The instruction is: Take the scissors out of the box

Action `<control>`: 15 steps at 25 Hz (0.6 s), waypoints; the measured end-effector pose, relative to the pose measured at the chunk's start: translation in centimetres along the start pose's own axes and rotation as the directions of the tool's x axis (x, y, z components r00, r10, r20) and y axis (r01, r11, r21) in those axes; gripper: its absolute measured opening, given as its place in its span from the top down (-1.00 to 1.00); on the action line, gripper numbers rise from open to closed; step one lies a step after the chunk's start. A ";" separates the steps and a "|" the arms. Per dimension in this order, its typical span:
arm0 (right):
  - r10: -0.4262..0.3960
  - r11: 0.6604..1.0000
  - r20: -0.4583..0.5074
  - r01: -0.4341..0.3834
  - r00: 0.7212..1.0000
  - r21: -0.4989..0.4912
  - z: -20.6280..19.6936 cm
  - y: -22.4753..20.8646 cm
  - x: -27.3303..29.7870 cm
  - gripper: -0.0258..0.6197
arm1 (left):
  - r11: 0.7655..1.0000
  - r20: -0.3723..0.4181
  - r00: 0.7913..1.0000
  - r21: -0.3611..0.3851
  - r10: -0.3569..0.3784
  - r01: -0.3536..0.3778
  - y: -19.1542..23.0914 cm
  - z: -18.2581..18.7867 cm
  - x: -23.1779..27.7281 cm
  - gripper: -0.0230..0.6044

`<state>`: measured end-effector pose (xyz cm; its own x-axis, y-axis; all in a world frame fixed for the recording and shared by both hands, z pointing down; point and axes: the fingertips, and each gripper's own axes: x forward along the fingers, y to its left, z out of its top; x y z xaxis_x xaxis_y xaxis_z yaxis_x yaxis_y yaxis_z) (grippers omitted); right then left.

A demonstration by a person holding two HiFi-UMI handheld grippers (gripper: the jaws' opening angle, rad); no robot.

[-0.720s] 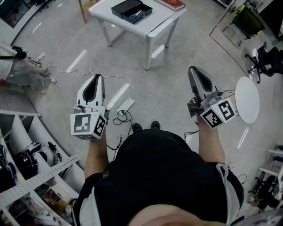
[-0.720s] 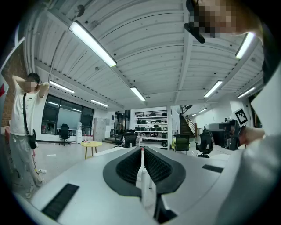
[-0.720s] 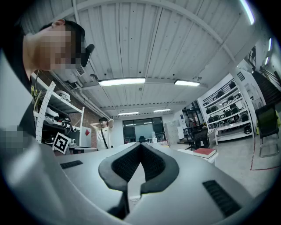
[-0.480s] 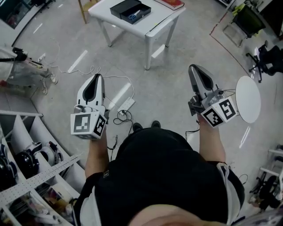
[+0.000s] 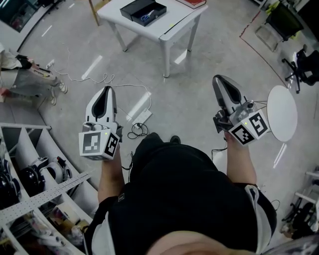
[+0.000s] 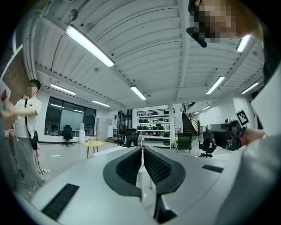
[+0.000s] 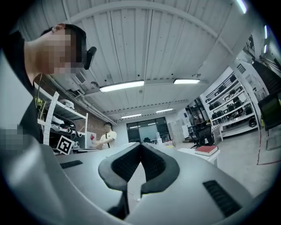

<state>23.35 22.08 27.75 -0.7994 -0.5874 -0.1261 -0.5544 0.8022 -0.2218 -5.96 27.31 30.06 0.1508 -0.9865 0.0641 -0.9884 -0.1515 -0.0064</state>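
Note:
A black open box [image 5: 144, 9] stands on a white table [image 5: 172, 27] at the top of the head view, far ahead of both grippers. Blue-handled scissors [image 5: 147, 16] lie inside it. My left gripper [image 5: 106, 89] is held out over the floor at the left, level, its jaws shut with nothing between them; in the left gripper view [image 6: 141, 149] the ribbed pads meet. My right gripper [image 5: 218, 78] is held out at the right, also shut and empty, and its pads touch in the right gripper view [image 7: 141, 145].
A red book [image 5: 193, 2] lies on the table's far end. On the floor are a power strip with cables [image 5: 141, 118]. A round white table [image 5: 282, 112] stands at the right, shelving [image 5: 30, 179] at the left. A person [image 6: 25, 132] stands to the left.
The table and box have slid a little toward the top of the head view, and the wearer's leg has come forward. Both grippers keep their place and stay shut.

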 end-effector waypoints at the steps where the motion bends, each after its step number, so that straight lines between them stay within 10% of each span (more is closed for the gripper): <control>1: 0.002 1.000 0.001 -0.002 1.000 0.012 -0.2 -0.4 0.0 0.83 | 1.000 -0.009 1.000 0.000 0.002 -0.002 -0.1 -0.3 0.2 0.84; 15: -0.003 1.000 -0.018 0.003 1.000 0.016 -1.0 -4.6 9.4 0.83 | 0.999 0.016 0.999 -0.007 -0.033 0.033 5.7 -0.3 9.1 0.84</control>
<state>18.22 12.96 28.54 -0.8020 -0.5874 -0.1083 -0.5529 0.7987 -0.2375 -10.24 17.46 30.87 0.1837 -0.9818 0.0480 -0.9830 -0.1837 0.0027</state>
